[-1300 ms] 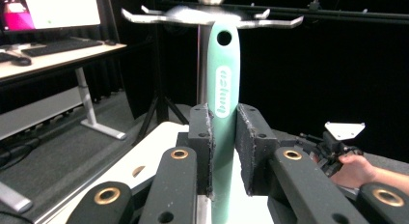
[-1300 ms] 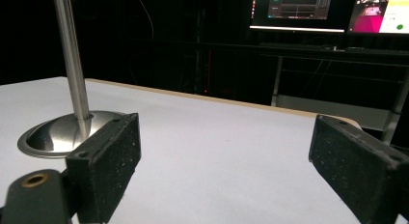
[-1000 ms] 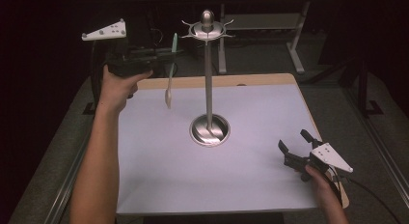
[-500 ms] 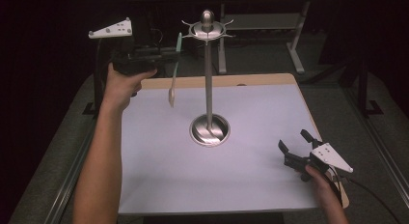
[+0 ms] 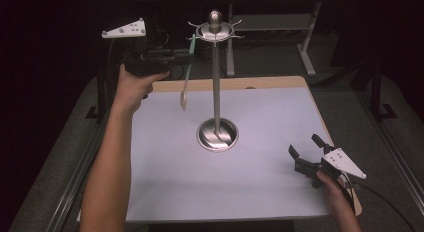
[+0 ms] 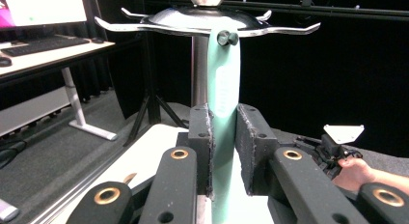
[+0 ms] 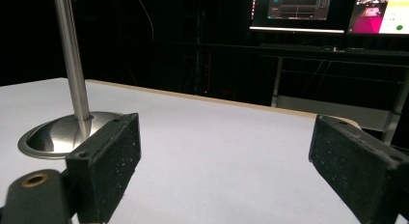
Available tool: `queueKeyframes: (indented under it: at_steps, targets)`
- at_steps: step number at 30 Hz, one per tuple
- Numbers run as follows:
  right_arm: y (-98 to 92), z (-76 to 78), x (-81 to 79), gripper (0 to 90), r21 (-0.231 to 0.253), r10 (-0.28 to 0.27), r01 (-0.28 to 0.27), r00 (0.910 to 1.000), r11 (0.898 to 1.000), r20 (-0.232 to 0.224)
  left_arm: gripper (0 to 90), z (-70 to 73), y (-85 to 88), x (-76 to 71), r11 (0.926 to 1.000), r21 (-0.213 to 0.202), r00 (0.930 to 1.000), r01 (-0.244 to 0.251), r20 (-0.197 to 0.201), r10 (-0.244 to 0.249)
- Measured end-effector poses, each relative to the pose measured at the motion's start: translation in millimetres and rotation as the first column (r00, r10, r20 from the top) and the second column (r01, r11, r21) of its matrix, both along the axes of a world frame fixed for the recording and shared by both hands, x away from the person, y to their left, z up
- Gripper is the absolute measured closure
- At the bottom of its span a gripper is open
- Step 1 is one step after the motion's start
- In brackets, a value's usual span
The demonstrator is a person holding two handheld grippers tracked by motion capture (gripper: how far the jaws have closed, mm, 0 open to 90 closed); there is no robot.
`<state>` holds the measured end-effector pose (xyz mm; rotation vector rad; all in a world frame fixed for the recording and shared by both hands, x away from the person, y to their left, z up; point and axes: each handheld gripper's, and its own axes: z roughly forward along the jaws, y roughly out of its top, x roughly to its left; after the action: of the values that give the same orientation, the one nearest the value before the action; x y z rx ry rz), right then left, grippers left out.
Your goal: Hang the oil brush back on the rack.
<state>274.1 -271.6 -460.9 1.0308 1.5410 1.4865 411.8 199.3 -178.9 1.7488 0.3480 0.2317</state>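
A tall metal utensil stand point(image 5: 216, 82) rises from a round base point(image 5: 217, 134) on the white mat, with a ring of hooks at its top point(image 5: 215, 29). My left gripper point(image 5: 189, 57) is raised beside those hooks, shut on the handle of a mint-green utensil point(image 5: 186, 77) whose pale head hangs down. In the left gripper view the handle point(image 6: 224, 89) stands upright between the pads of the left gripper point(image 6: 224, 137), its top end just under a hook knob point(image 6: 226, 38). My right gripper point(image 5: 304, 145) rests open at the mat's right front, nothing in it; the right gripper point(image 7: 226, 156) faces the stand's pole point(image 7: 72, 64).
The white mat point(image 5: 270, 192) covers a wooden board on a grey table. A desk with a keyboard and screen point(image 6: 43, 45) stands behind at the left. Monitors point(image 7: 328, 11) glow beyond the table's far edge.
The left hand has carried the utensil a little to the right, closer to the stand's hooks. The right gripper has stayed still.
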Motion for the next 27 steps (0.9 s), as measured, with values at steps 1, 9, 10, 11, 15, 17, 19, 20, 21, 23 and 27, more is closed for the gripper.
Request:
queueKeyframes:
  at_steps: [1,9,10,11,15,17,19,20,21,23,27]
  targets:
    - [0.0,0.0,0.0,10.4,0.0,0.0,0.0,1.0,1.0,0.0,77.0,-0.4,-0.5,0.1,1.0,0.002,1.0,0.001,-0.001,-0.001]
    - [0.0,0.0,-0.1,10.4,0.0,0.0,0.0,1.0,1.0,0.0,75.5,-1.0,-2.0,-1.9,0.9997,0.023,0.9998,-0.01,0.016,0.01]
    - [0.3,-0.1,0.1,10.4,0.003,-0.001,0.001,1.0,1.0,0.004,75.2,-0.9,-1.8,-2.2,0.9996,0.027,0.9998,-0.008,0.016,0.008]
    - [0.3,-0.1,0.0,10.4,0.002,-0.001,0.001,1.0,1.0,0.003,74.6,-1.0,-1.8,-2.4,0.9995,0.033,0.9999,-0.005,0.015,0.004]
    - [0.0,0.0,-0.1,10.4,0.001,0.001,-0.001,1.0,1.0,0.001,67.5,-2.2,-0.7,-3.9,0.9982,0.057,0.9998,-0.018,0.012,0.017]
    - [-0.2,-0.1,-0.1,10.4,0.002,0.001,-0.001,1.0,1.0,0.002,62.7,-3.2,0.8,-5.4,0.9979,0.061,0.9995,-0.025,0.02,0.024]
    - [-0.2,-0.1,0.0,10.4,0.002,0.001,-0.001,1.0,1.0,0.001,58.9,-5.2,2.8,-5.8,0.9976,0.066,0.9997,-0.022,0.011,0.021]
    - [-0.3,-0.1,0.0,10.4,0.002,0.001,-0.001,1.0,1.0,0.001,58.0,-6.6,3.3,-6.1,0.9971,0.073,0.9997,-0.023,0.004,0.023]
    - [-0.3,-0.1,0.1,10.4,0.003,0.002,-0.002,1.0,1.0,0.0,57.0,-8.2,4.0,-6.7,0.9964,0.08,0.9996,-0.028,0.003,0.028]
    - [-0.5,-0.1,0.2,10.4,0.004,0.003,-0.003,1.0,1.0,-0.001,55.1,-11.6,5.8,-7.3,0.9952,0.093,0.9995,-0.031,0.0,0.031]
    - [-0.6,-0.1,0.2,10.4,0.004,0.004,-0.004,1.0,1.0,-0.001,49.6,-20.0,8.4,-11.1,0.9905,0.128,0.9988,-0.049,0.01,0.049]
